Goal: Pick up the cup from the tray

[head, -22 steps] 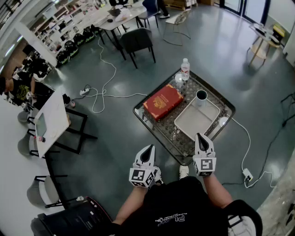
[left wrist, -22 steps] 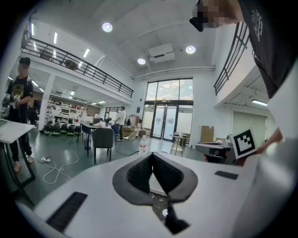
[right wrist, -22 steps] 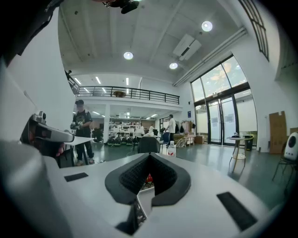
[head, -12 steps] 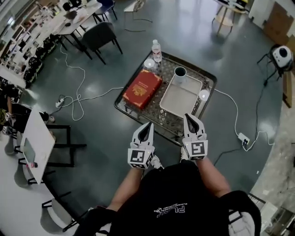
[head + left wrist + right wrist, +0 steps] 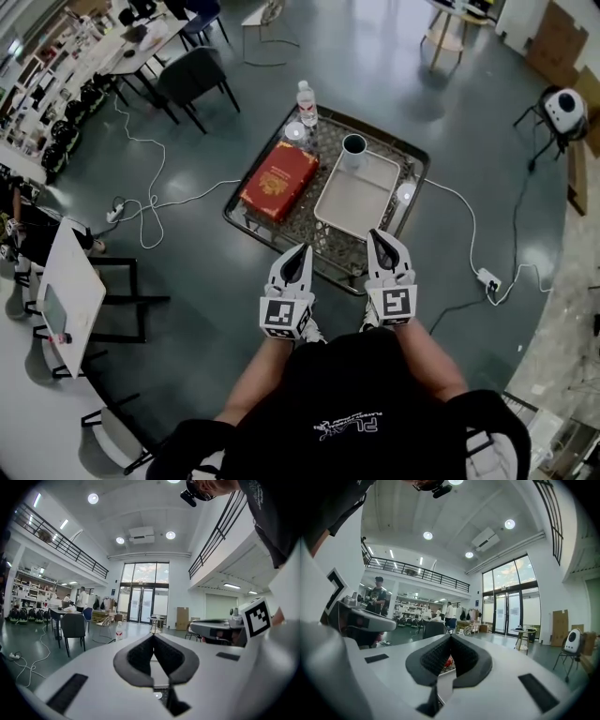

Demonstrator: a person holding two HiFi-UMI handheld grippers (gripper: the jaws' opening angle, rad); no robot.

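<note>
**A:** Checking against the frame from about 1 second back. Anything different?

**B:** Yep. Low table now higher up in the head view and shifted left, so looking a bit smaller than before. Also catching a white rounded device on a stand at the upper right, not in the earlier frame. Left gripper and right gripper sitting higher in the frame too. Side by side like before, with tips at the table's near edge.

**A:** And the fingers?

**B:** Clenched on both, same as earlier. In the left gripper view, pads pressed together at the tip with nothing between. Same deal in the right gripper view, closed on nothing at all.

**A:** Cup location?

**B:** Cup standing upright at the far corner of the white tray, well apart from both grippers. Tray lying on the table's right half, just beside a red book. Beyond the book, a clear bottle at the table's far corner.

**A:** Looks?

**B:** Small and round, with a dark rim, a dark open mouth and a paler wall below. Too tiny in the frame to tell anything more.
</note>
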